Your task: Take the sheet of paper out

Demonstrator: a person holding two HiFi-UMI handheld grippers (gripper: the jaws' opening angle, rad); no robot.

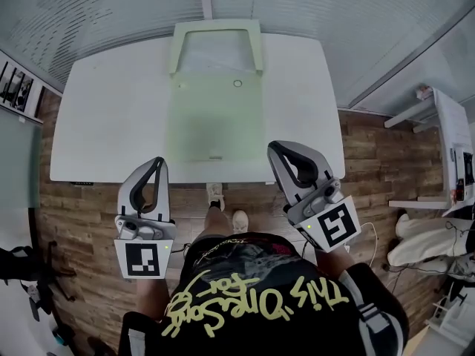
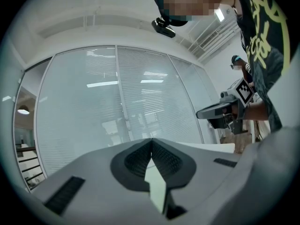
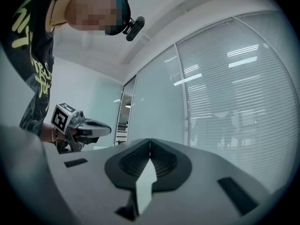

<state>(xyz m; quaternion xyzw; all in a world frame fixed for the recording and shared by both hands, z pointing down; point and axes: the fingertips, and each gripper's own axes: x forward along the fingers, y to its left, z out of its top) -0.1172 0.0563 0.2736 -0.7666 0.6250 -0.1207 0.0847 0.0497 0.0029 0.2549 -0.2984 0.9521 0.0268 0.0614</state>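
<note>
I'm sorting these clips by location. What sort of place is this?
Probably an office or meeting room: a white table stands on a wood-plank floor, and the room is walled by glass partitions with blinds.

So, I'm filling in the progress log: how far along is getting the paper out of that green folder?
Done: nothing that shows. The pale green folder lies flat on the white table, with no sheet lying apart from it. In hand: nothing; the left gripper and right gripper are both shut and empty, short of the folder. Left: reach it, grip the sheet, draw it out.
</note>
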